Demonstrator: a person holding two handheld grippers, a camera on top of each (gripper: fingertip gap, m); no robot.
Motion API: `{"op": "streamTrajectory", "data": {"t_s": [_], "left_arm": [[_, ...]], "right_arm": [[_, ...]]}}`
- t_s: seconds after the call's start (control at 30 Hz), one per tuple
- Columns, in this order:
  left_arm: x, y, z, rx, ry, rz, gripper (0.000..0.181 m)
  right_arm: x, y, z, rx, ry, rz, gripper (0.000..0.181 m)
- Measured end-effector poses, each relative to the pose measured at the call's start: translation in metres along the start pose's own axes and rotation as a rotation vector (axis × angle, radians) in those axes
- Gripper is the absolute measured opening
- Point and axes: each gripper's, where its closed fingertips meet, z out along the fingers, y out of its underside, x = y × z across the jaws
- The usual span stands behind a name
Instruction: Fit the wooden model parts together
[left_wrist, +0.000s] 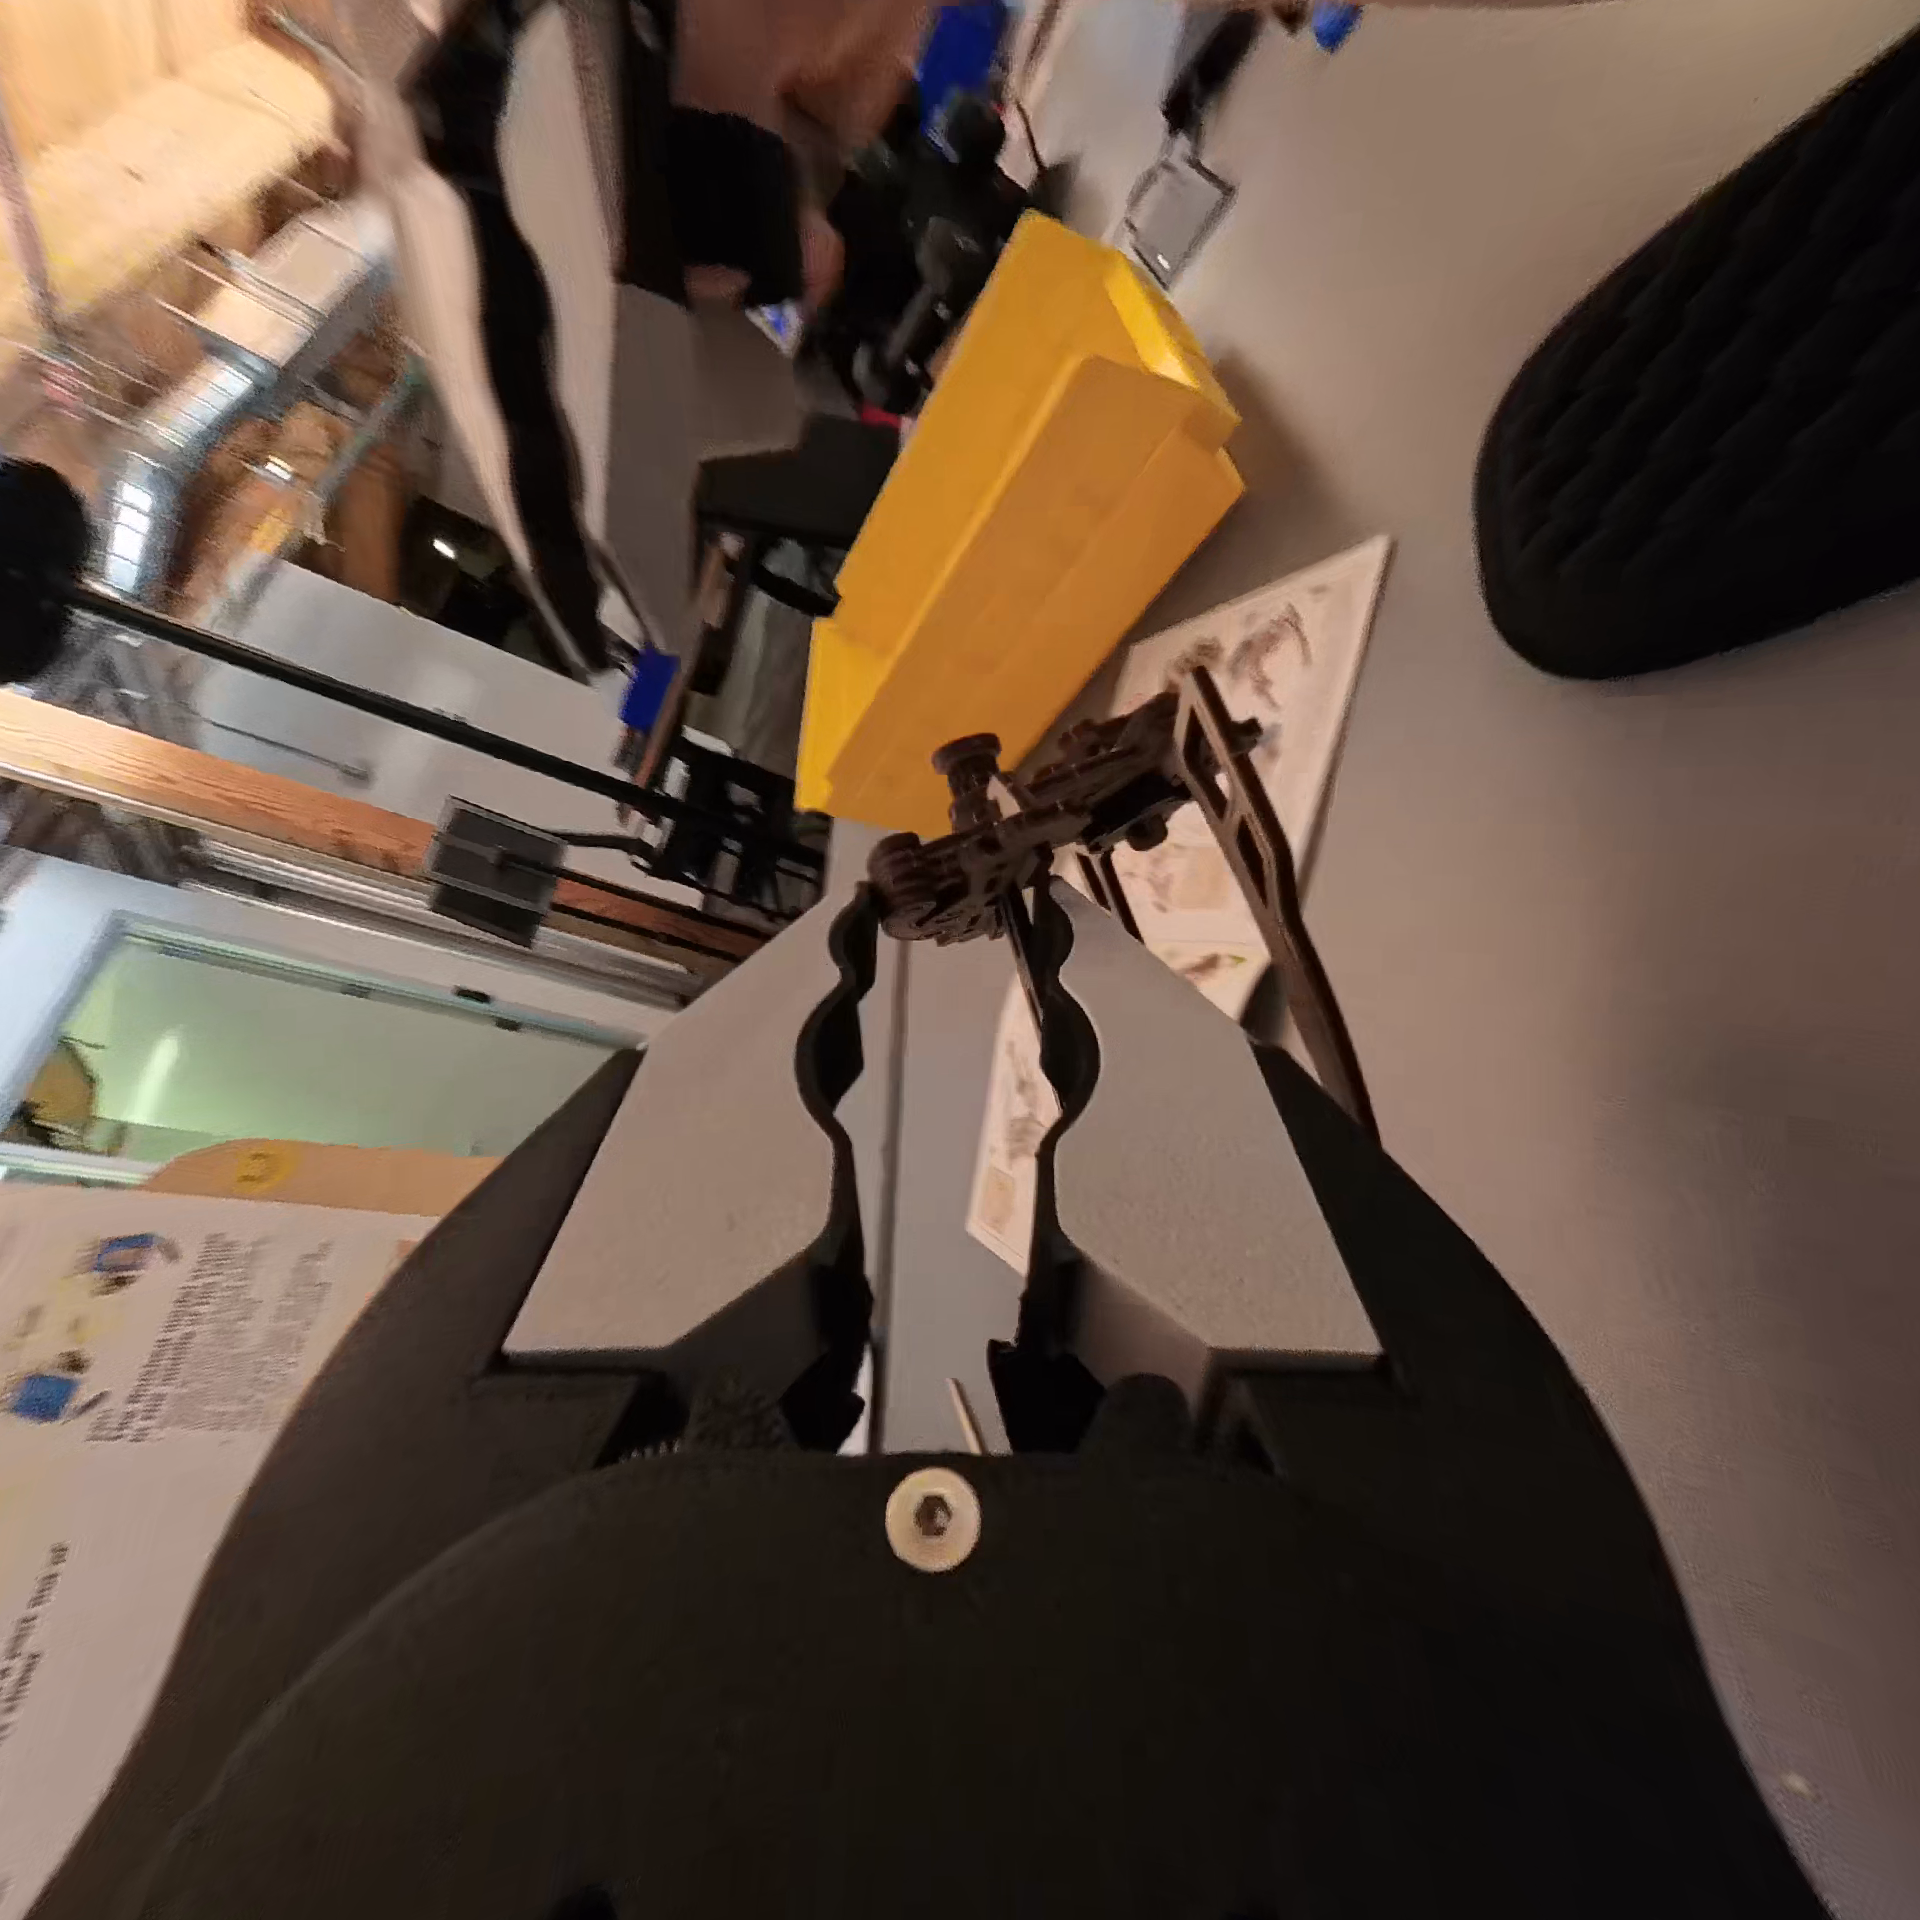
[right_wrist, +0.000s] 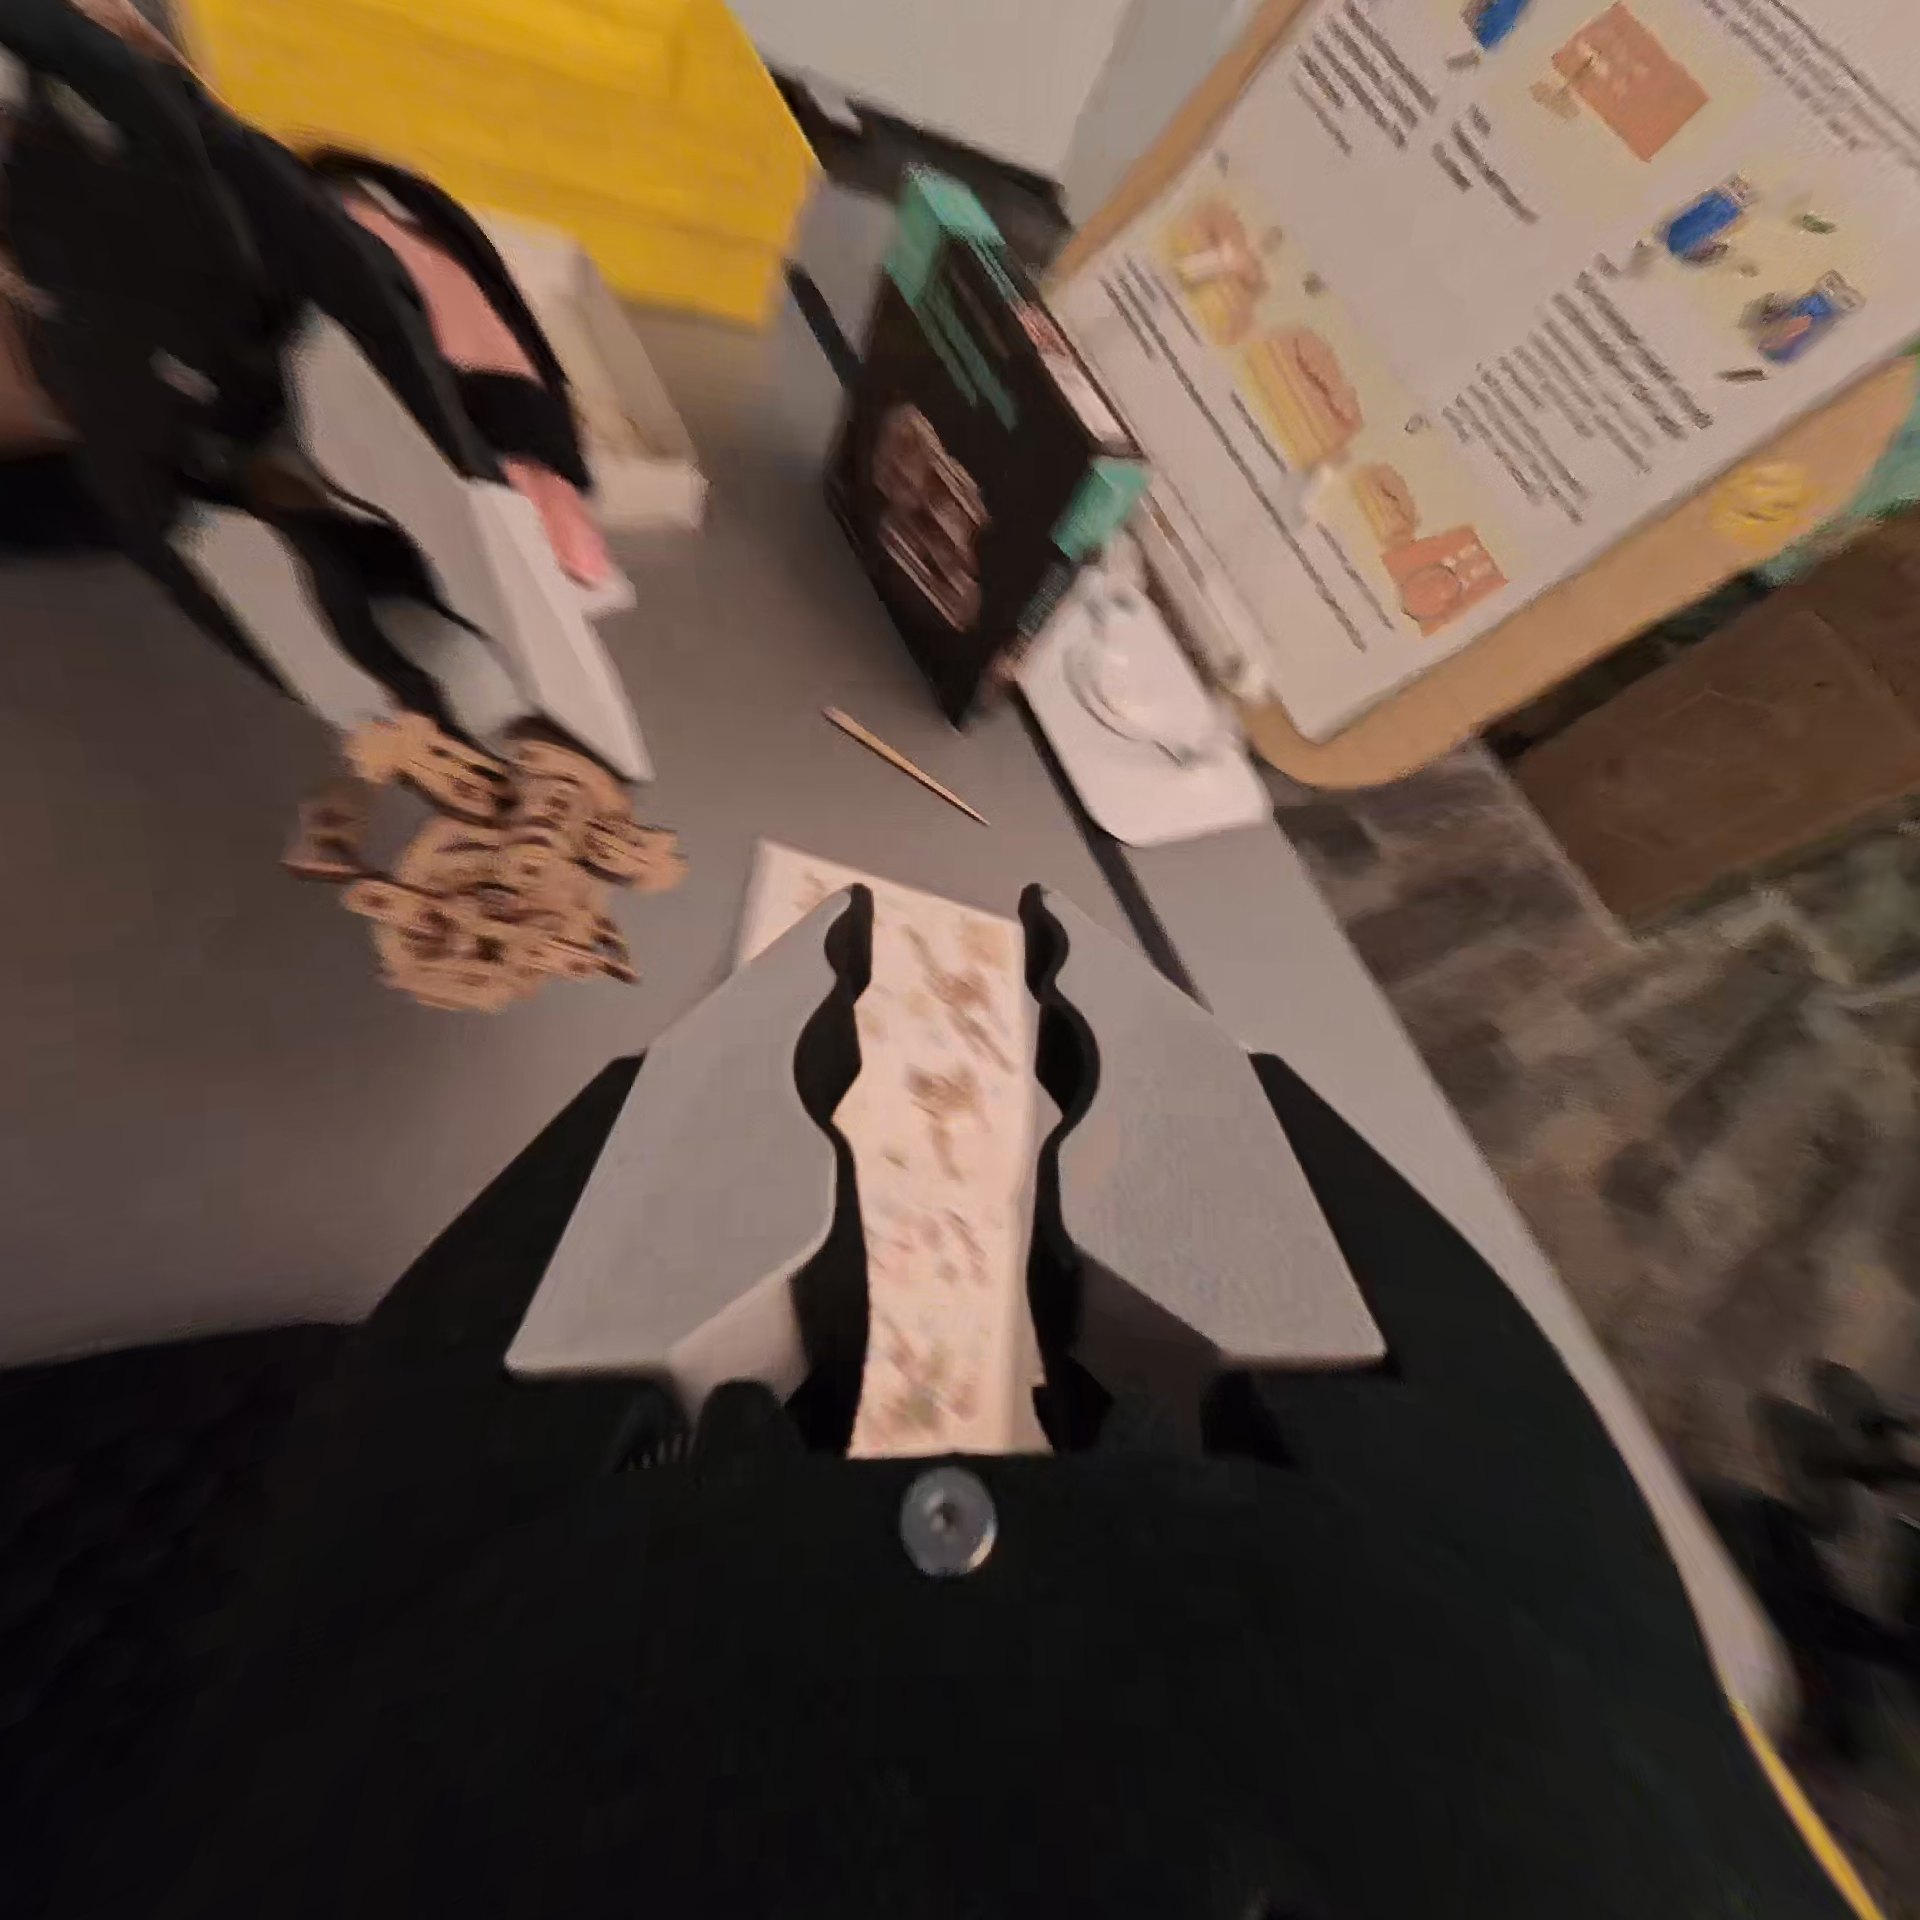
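My left gripper is shut on a wooden model, gripped at the fingertips and held above the grey table. The model looks dark against the light, with small wheels and a long slotted frame piece that reaches back to the right. In the right wrist view the same model shows light brown and blurred, hanging from the left gripper at the upper left. My right gripper is open and empty, and hovers over a printed instruction sheet to the right of the model.
A yellow bin stands at the table's far side, also in the right wrist view. A thin wooden stick, a black box, a white packet and a poster board lie beyond. A black ribbed pad is at the right.
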Motion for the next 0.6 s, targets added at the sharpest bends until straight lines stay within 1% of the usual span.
{"op": "streamTrajectory", "data": {"t_s": [0.07, 0.1, 0.2, 0.3, 0.4, 0.47, 0.6], "left_arm": [[-0.019, -0.008, -0.011, 0.062, -0.090, 0.025, 0.027], [-0.027, -0.010, -0.016, 0.071, -0.124, 0.041, 0.027], [-0.040, -0.012, -0.027, 0.035, -0.161, 0.091, 0.028], [-0.044, -0.014, -0.032, 0.002, -0.182, 0.157, 0.027], [-0.045, -0.015, -0.033, -0.001, -0.185, 0.171, 0.027], [-0.046, -0.015, -0.034, -0.004, -0.189, 0.171, 0.027], [-0.052, -0.016, -0.039, 0.010, -0.209, 0.156, 0.027]], "right_arm": [[-0.023, -0.015, 0.001, 0.084, -0.164, 0.079, 0.027], [-0.033, -0.022, 0.001, 0.117, -0.225, 0.088, 0.027], [-0.060, -0.037, 0.002, 0.164, -0.322, 0.008, 0.029], [-0.071, -0.044, 0.008, 0.160, -0.310, -0.048, 0.029], [-0.077, -0.044, 0.015, 0.144, -0.291, -0.119, 0.029], [-0.074, -0.039, 0.017, 0.112, -0.273, -0.120, 0.029], [-0.069, -0.033, 0.013, 0.125, -0.304, -0.070, 0.029]]}}
